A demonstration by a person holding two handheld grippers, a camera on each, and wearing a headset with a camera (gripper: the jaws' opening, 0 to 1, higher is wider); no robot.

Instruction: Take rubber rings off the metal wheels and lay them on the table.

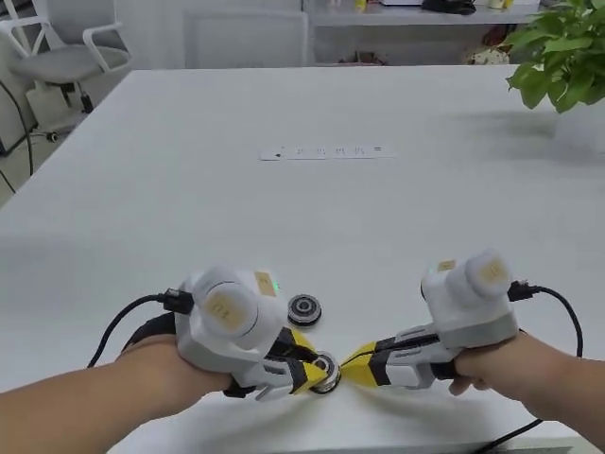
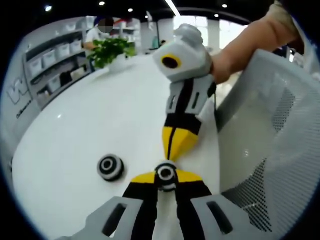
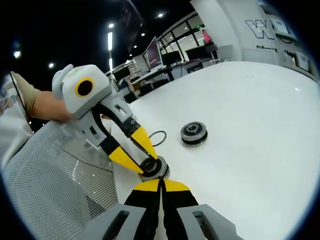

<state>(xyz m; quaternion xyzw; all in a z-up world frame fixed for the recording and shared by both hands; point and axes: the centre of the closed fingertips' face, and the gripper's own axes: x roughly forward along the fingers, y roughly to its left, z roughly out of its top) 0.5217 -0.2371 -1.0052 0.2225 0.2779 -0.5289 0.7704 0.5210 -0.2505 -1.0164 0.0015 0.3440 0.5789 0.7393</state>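
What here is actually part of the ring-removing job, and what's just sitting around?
Part of the job: left gripper, right gripper, held wheel, second wheel, loose black ring, table.
Just lying about: potted plant, office chair, paper strip.

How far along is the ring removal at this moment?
Done: possibly one ring; a thin dark loop lies on the table. In hand: the left gripper clamps the held wheel, with the right gripper closed at its rim. Left: that ring, and perhaps the second wheel.
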